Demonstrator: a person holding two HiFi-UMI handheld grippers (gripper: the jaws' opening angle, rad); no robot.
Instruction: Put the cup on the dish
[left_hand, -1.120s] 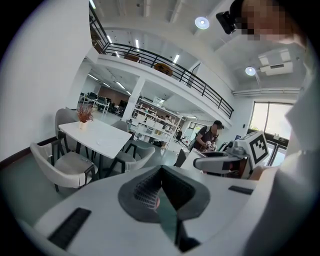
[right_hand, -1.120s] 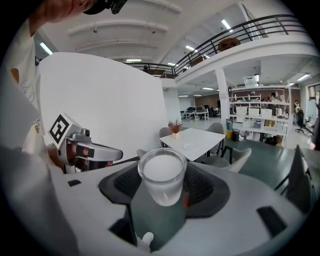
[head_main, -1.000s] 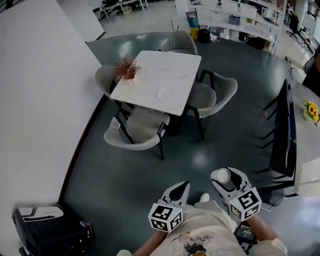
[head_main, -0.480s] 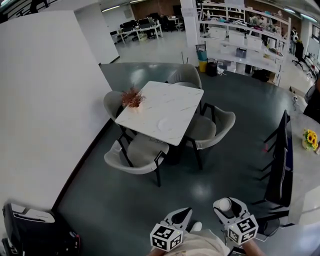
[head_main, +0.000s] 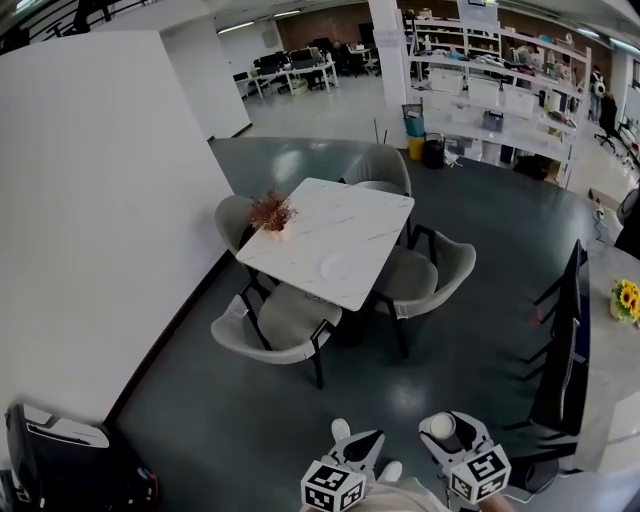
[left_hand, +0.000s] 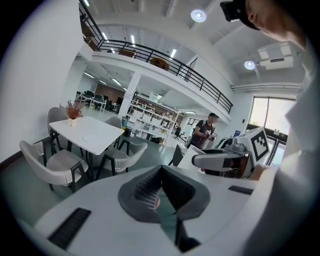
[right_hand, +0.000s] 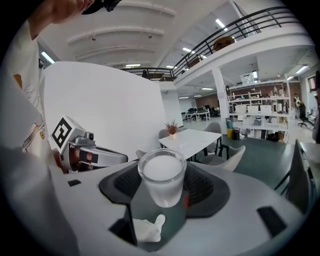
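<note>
1. A frosted cup (right_hand: 161, 175) stands upright, pinched between the ridged pads of the right gripper (right_hand: 162, 184), held low in front of the person and well apart from the table (head_main: 345, 222).
2. The left gripper (left_hand: 159, 192) hangs just beside the right one, its jaws pressed together with nothing between them.
3. The white dish (head_main: 338, 267) lies on the marble-look table near the near edge, toward the near-right corner, with bare tabletop all round it.
4. A small reddish plant (head_main: 272, 213) sits by the table's left edge, well apart from the dish.
5. Four grey chairs ring the table: one (head_main: 275, 320) is tucked in at the near edge just below the dish, and another (head_main: 432, 268) stands at the right edge.
6. Open dark floor (head_main: 300, 410) stretches between the grippers and the near chair.
7. A white wall (head_main: 100, 200) bounds the left side, with a black bag (head_main: 70, 465) at its foot.
8. A tall black panel (head_main: 568, 320) on legs stands to the right.
</note>
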